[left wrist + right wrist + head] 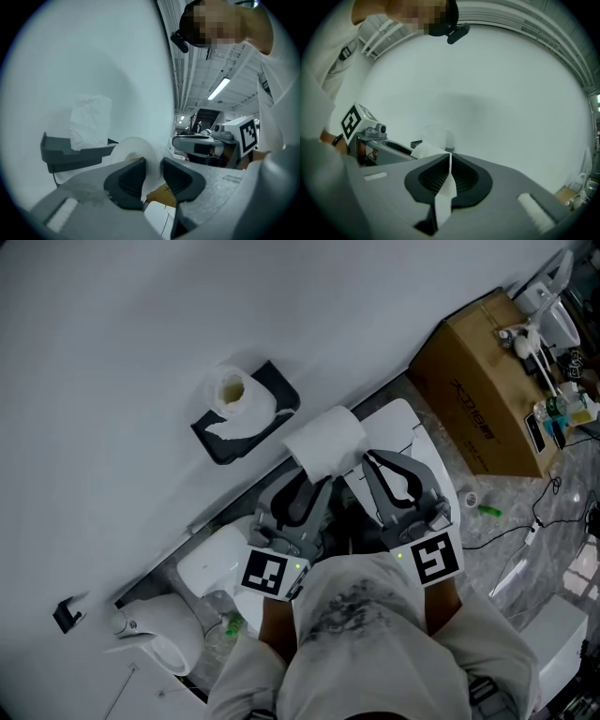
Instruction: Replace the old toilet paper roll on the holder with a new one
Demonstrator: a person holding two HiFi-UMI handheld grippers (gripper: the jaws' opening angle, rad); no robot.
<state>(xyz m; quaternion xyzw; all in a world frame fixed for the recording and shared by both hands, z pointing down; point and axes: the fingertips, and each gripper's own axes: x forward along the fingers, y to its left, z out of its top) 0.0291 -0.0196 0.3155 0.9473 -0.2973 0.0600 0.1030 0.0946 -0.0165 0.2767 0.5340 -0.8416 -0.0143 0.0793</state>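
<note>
The left gripper (pixel 307 486) clamps the new roll (pixel 323 440) by its side, jaws fairly wide; the right gripper (pixel 370 461) pinches its loose tail (pixel 443 187) shut; short of the holder (pixel 281 385), old roll (pixel 236 399) aboard, diverging hands could tear paper.

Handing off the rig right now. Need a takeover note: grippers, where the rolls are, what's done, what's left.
Left gripper: clamped on the new roll, held up in front of the wall.
Right gripper: shut on a loose paper strip, apparently the new roll's tail.
Old roll: on the holder.
Done: new roll picked up.
Left: take off the old roll, mount the new one.
</note>
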